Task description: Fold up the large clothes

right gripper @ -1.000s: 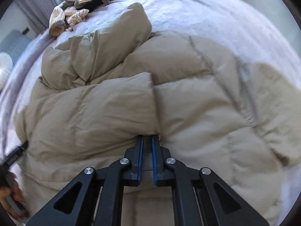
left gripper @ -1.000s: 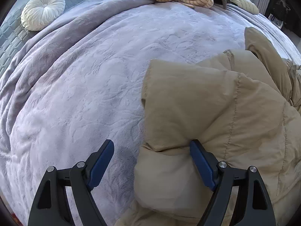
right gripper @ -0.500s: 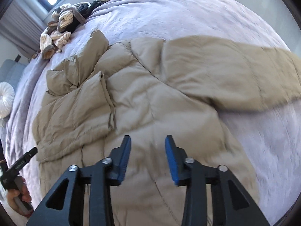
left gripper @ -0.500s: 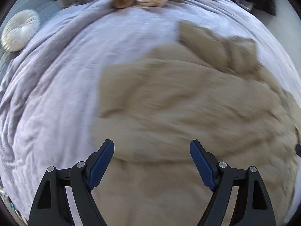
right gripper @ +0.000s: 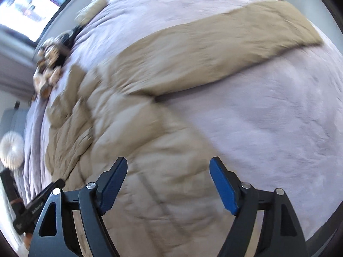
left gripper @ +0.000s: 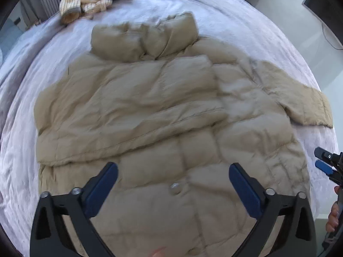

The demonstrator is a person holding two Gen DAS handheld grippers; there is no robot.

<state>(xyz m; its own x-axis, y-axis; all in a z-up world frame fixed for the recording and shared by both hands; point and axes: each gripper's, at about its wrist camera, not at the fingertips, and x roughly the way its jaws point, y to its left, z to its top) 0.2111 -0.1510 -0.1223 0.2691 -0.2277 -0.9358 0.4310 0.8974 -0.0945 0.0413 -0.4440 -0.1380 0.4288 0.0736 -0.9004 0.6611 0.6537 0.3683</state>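
A tan puffer jacket (left gripper: 163, 111) lies spread on the bed, collar at the far end, one sleeve folded across its chest and the other sleeve (left gripper: 300, 98) stretched out to the right. My left gripper (left gripper: 173, 186) is open and empty above the jacket's lower front, near a snap button (left gripper: 175, 187). My right gripper (right gripper: 168, 182) is open and empty over the jacket's hem side, with the stretched sleeve (right gripper: 214, 47) beyond it. The right gripper also shows at the left wrist view's right edge (left gripper: 325, 165).
The lilac bedspread (left gripper: 235, 21) covers the bed. A heap of striped clothes (left gripper: 90, 4) lies at the far end. A round white cushion (right gripper: 11, 150) sits at the left. The floor (left gripper: 300, 21) lies beyond the bed's right edge.
My right gripper has let go of the jacket and opened wide, swinging right. My left gripper has pulled back and turned over the jacket's middle. A sleeve now lies folded across the chest.
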